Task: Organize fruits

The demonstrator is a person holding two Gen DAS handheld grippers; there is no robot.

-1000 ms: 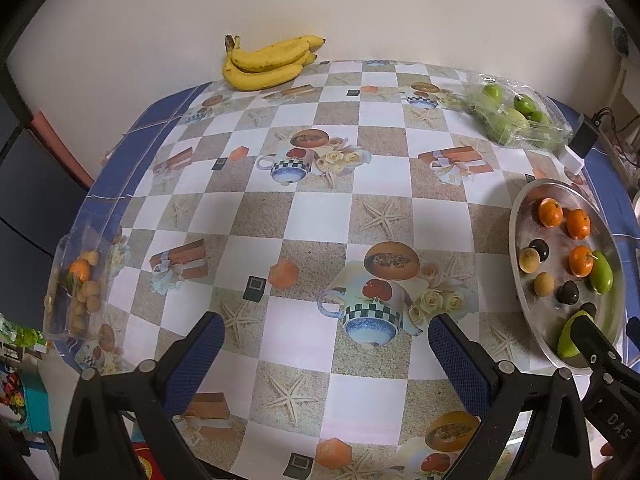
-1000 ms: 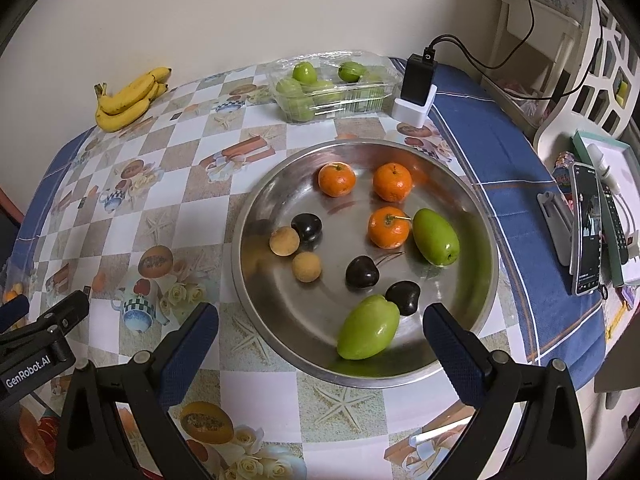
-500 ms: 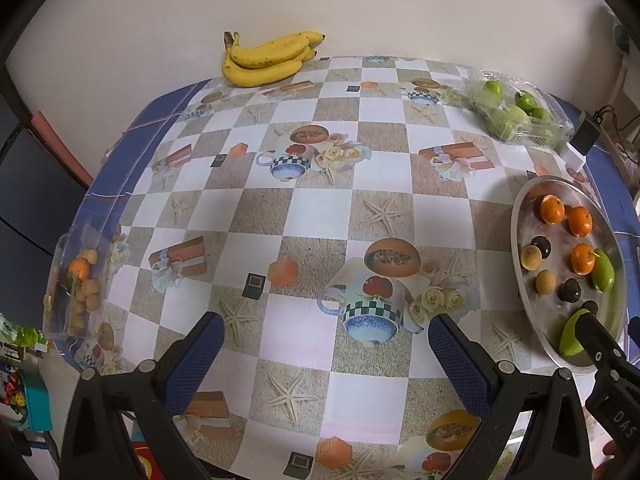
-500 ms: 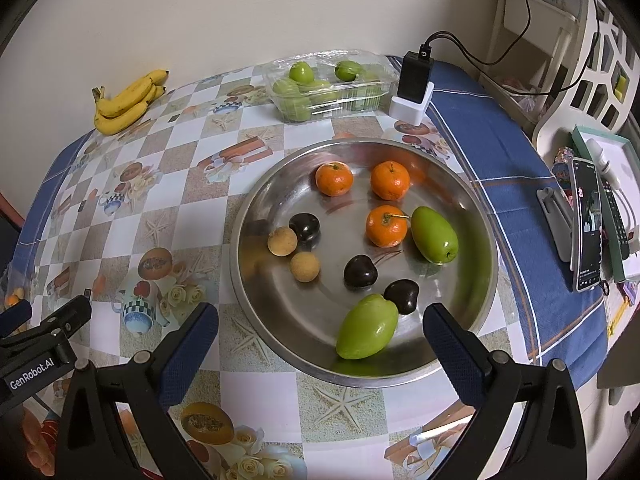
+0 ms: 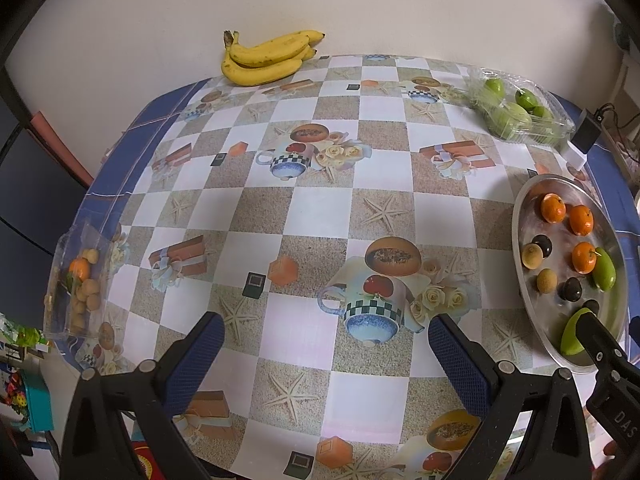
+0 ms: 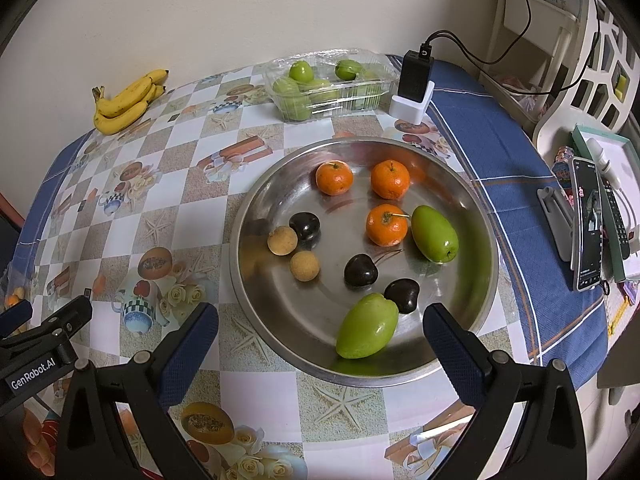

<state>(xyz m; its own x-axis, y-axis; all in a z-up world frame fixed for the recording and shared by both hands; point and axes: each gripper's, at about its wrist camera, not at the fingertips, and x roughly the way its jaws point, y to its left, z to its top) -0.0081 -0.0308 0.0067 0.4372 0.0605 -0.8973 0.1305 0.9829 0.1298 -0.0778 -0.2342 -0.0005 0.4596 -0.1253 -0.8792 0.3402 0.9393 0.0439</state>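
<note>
The fruit you are sorting sits mostly in the metal tray (image 6: 472, 216): three oranges (image 6: 387, 225) toward the far side, two green mangoes (image 6: 367, 326), three dark cherries (image 6: 361, 271) and two tan longans (image 6: 305, 265), all loose and mixed. Your right gripper (image 6: 320, 330) hangs over the near rim with its jaws released and nothing between them; the near green mango lies just ahead, between the fingers' line. Your left gripper (image 5: 326, 340) hovers over bare tablecloth (image 5: 312, 208), jaws likewise spread and empty. This looks like a pause between picks, so the next move is probably to choose one fruit and close on it; the near mango is the easiest reach, but a cherry (image 6: 402, 295) touches its far end and may roll if nudged. Further out, the bananas (image 6: 128, 100) lie by the wall, a clear box of green fruit (image 6: 328, 88) stands beyond the tray, and a small bag of fruit (image 5: 80, 280) rests at the left edge. A charger (image 6: 414, 84) and its cable sit close to the box; keep clear of them.
</note>
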